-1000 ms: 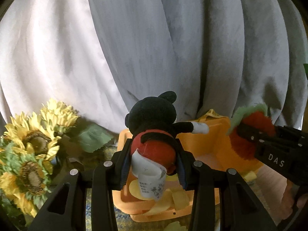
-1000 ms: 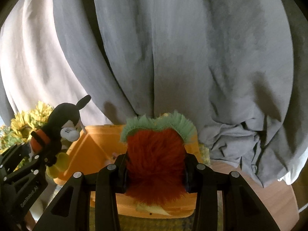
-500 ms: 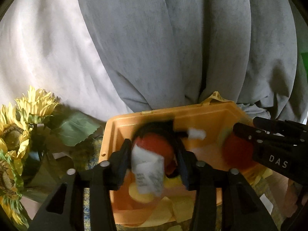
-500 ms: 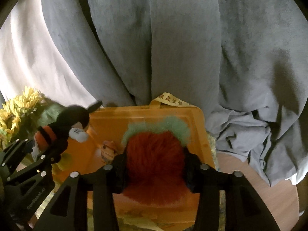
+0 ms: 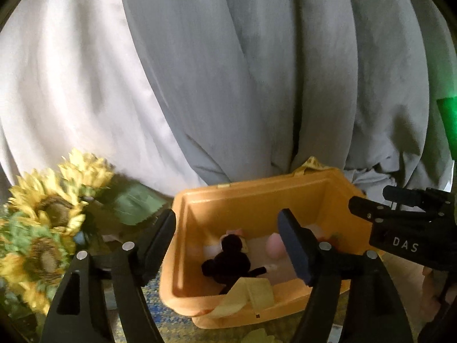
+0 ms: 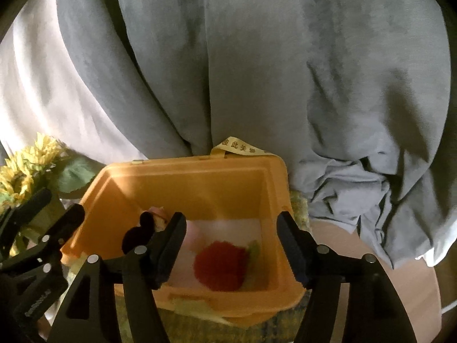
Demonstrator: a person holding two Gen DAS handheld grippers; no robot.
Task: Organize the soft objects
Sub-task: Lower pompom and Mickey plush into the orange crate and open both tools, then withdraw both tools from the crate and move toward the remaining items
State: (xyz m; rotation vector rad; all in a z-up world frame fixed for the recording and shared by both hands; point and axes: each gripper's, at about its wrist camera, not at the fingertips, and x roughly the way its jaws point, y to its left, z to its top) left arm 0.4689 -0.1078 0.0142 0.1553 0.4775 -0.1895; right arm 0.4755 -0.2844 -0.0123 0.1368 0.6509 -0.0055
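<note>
The left tongs and right tongs have both just been spreading and now stand released, nothing pressed between their fingers. Below the left tongs the black mouse plush lies inside the orange bin. Below the right tongs the red furry toy rests on the bin's floor. Sunflowers stand left of the left tongs.

We see grey curtains filling the background, sunflowers at left, and a bare wooden desk at right.
</note>
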